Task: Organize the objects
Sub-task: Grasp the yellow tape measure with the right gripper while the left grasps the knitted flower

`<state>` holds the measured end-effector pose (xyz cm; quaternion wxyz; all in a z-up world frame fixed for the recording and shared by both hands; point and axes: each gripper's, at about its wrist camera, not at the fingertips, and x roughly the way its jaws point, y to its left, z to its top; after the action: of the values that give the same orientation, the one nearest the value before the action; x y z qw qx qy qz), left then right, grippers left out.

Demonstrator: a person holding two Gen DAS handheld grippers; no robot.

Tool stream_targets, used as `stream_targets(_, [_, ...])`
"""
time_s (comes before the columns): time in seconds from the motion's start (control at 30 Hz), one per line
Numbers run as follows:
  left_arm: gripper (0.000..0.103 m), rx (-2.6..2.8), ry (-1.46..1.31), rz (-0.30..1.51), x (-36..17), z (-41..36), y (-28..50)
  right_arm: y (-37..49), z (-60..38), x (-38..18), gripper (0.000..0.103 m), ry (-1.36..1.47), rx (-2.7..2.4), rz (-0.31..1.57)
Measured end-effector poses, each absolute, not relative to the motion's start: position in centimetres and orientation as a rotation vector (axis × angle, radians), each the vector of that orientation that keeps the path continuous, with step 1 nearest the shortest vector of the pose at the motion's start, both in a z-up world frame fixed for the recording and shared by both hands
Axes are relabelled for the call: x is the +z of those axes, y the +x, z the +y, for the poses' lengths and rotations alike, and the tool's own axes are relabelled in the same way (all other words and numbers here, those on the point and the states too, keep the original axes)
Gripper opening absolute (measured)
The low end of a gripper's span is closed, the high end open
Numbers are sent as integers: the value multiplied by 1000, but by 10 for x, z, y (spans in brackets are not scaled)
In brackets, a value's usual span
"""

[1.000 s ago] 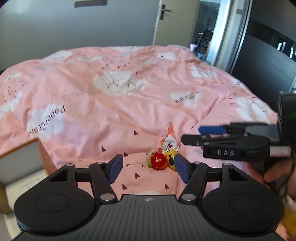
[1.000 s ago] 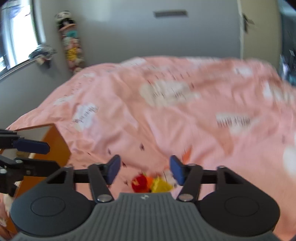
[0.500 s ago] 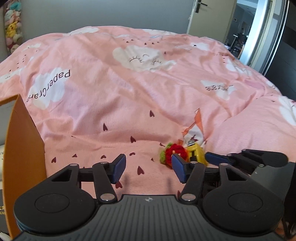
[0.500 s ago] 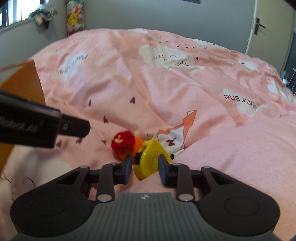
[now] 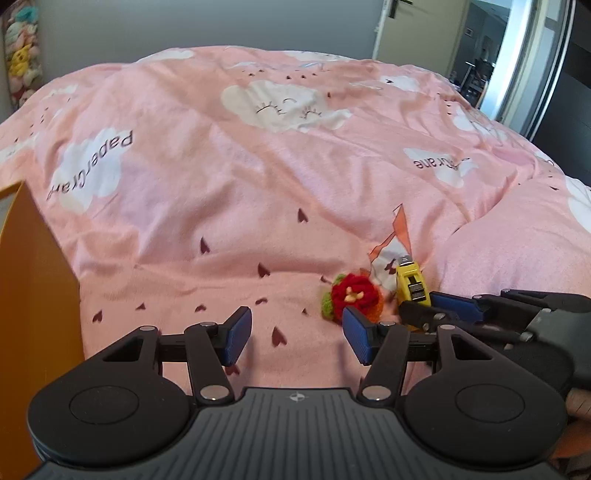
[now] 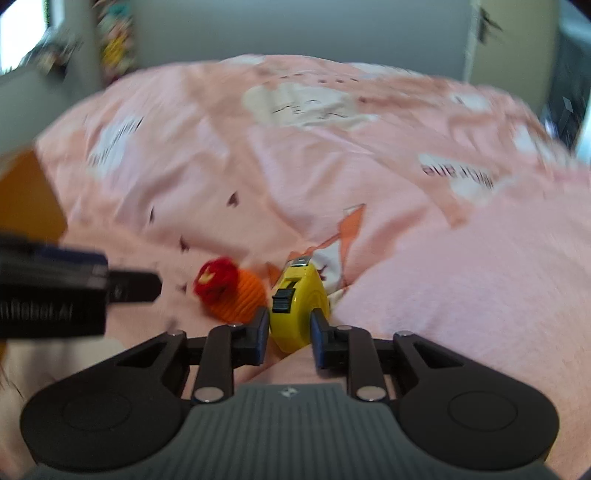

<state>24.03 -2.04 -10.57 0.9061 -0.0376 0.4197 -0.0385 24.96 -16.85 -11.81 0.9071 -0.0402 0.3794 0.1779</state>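
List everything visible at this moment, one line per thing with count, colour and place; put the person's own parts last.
Tape measure: 1, yellow, on the duvet between the right gripper's fingers.
Crochet flower: 1, red and orange with green, on the duvet left of the tape measure.
Duvet: 1, pink with white clouds, covering the bed.
Board: 1, orange, left edge.
Plush toys: several, pastel, hanging far left.
Door: 1, beige, back wall.
Left gripper: 1, black with blue pads, open, empty.
Right gripper: 1, black, jaws closing around the tape measure.

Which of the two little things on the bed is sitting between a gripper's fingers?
The yellow tape measure, between the closing right gripper. The red crocheted flower beside it lies free.
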Motion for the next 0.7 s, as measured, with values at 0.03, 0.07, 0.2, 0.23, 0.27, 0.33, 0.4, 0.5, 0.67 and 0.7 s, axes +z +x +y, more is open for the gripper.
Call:
stream_targets(0.03, [67, -88, -75, 867, -105, -22, 243, 253, -175, -117, 24, -26, 364, 796])
stream_targets(0.07, [67, -99, -71, 871, -105, -25, 247, 258, -182, -117, 23, 31, 360, 809])
stream_targets(0.2, [70, -128, -76, 862, -107, -34, 259, 267, -197, -118, 21, 155, 337, 850])
stream_targets(0.23, [70, -137, -91, 858, -109, -35, 261, 267, -197, -118, 21, 158, 337, 852])
stream_targets(0.27, [71, -150, -107, 857, -111, -34, 263, 267, -196, -119, 21, 153, 338, 852])
stream_targets(0.33, [71, -157, -137, 859, -116, -32, 267, 267, -195, -119, 21, 148, 339, 851])
stream_targets(0.4, [71, -162, -153, 843, -119, -30, 267, 268, -195, -120, 21, 156, 340, 854])
stream_targets(0.5, [73, -161, -194, 831, -123, -29, 270, 269, -197, -122, 22, 163, 341, 855])
stream_targets(0.67, [73, -129, -270, 869, -138, -24, 279, 270, -201, -123, 22, 192, 340, 861])
stream_targets(0.7, [73, -127, -287, 877, -141, -24, 281, 270, -202, -123, 22, 199, 341, 862])
